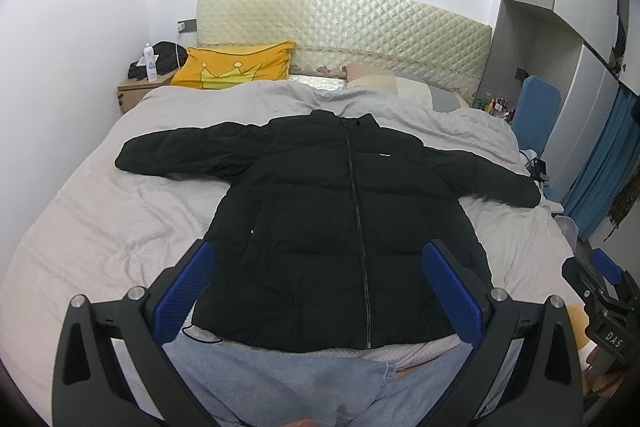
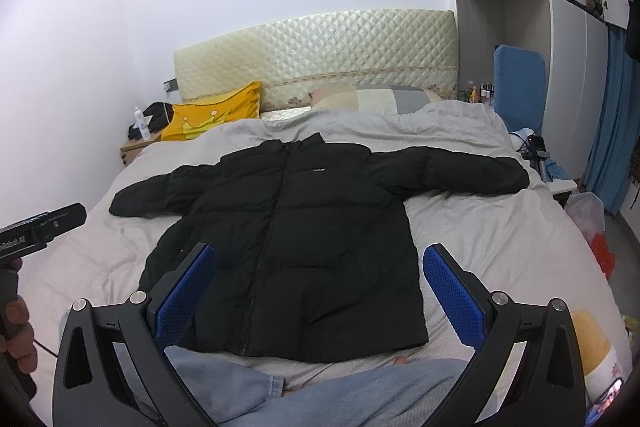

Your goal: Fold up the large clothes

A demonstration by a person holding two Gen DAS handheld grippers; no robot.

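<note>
While both claws gape, black jacket (image 1: 320, 219) lies flat.

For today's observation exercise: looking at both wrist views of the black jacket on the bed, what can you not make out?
- Black puffer jacket: its back lies against the bed, hidden in both views.
- White chest logo: too small to read in either view.
- Hem corners: covered by the left gripper fingers in the left view.
- Small bottles beside the headboard: too small to identify.
</note>
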